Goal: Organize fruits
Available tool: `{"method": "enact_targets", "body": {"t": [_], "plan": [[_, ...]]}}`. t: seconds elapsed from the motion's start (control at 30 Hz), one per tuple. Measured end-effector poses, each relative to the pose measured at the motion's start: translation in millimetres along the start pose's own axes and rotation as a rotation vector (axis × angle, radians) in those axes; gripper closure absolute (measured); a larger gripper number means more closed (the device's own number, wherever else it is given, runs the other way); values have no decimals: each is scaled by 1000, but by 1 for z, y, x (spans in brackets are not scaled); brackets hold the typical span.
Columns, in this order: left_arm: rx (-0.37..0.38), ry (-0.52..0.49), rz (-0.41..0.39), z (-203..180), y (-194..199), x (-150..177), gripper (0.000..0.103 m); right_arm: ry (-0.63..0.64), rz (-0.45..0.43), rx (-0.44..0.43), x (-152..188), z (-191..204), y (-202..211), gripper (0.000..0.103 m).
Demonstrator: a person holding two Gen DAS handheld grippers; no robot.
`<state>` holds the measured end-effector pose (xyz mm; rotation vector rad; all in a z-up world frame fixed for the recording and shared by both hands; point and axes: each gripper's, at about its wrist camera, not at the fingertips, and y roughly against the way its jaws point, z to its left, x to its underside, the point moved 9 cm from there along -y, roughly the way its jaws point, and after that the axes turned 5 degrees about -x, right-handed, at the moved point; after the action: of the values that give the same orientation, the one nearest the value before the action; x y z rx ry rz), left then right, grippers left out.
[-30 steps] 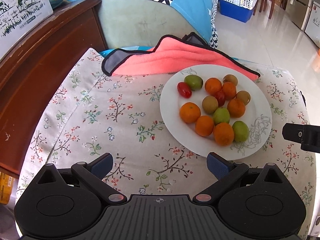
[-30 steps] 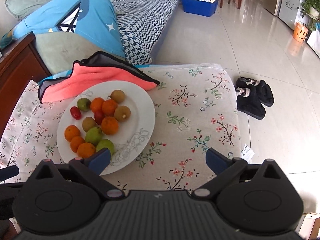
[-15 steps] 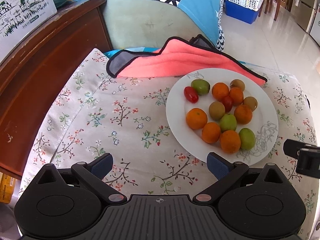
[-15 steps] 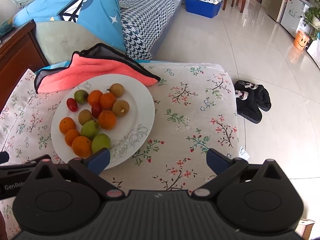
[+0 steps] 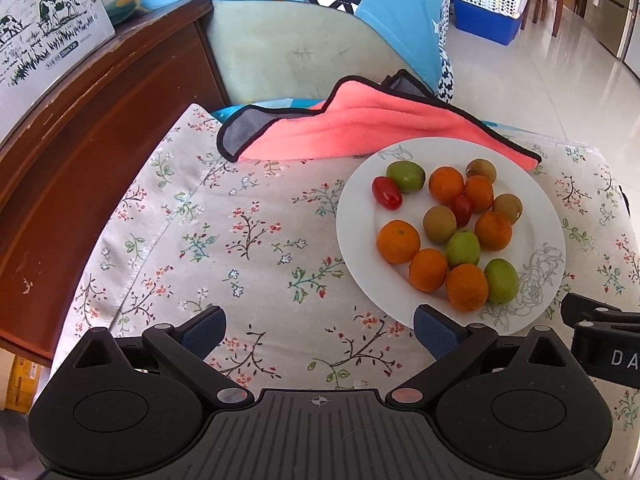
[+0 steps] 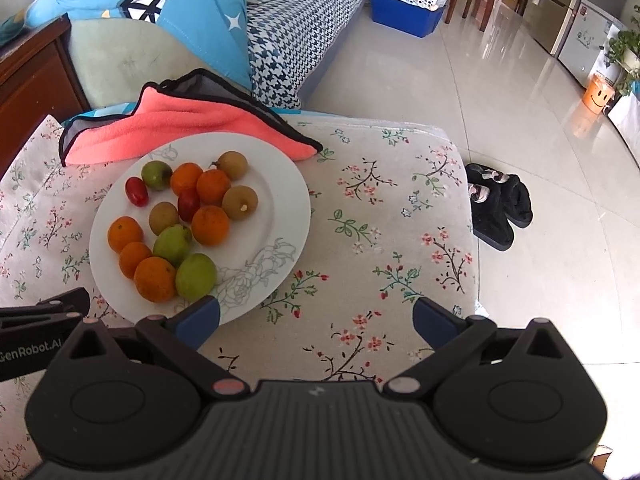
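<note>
The fruits lie together on a white plate (image 5: 548, 216) with a grey flower drawing on its rim. The plate stands on a cloth with small flowers (image 5: 248, 240) that covers a low seat. On the plate there are several oranges (image 5: 398, 241), three green fruits (image 5: 463, 248), some brown round fruits (image 5: 439, 224) and two small red tomatoes (image 5: 386, 193). One tomato lies at the left edge of the group, just beside a green fruit; the other sits in the middle, between the oranges and a brown fruit. The fruits touch each other in many places.

Behind the plate lies a pink towel (image 5: 360, 132) with a dark border, and the far rim of the plate touches it. Further back is a blue cushion (image 6: 192, 12), and at the left a brown wooden cabinet (image 5: 80, 140). On the floor at the right is a pair of black slippers (image 6: 496, 204).

The left gripper (image 5: 319, 326) hovers over the cloth with its jaws spread wide and nothing between them; its right finger is near the front rim of the plate. The right gripper (image 6: 316, 318) is also spread wide and holds nothing, and its left finger is over the front rim of the plate.
</note>
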<state>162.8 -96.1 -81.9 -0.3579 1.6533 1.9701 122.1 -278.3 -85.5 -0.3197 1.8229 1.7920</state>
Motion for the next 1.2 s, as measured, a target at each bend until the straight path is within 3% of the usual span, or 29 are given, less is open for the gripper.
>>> {"method": "enact_targets", "body": {"t": [0.6,1.2], "plan": [[-8,-14,-2,-3,0,0,2,42,-8,15,1,8,-1,1],[-66,-28,-21,5,0,1,2,66,-31,22,1,16,-3,1]]}}
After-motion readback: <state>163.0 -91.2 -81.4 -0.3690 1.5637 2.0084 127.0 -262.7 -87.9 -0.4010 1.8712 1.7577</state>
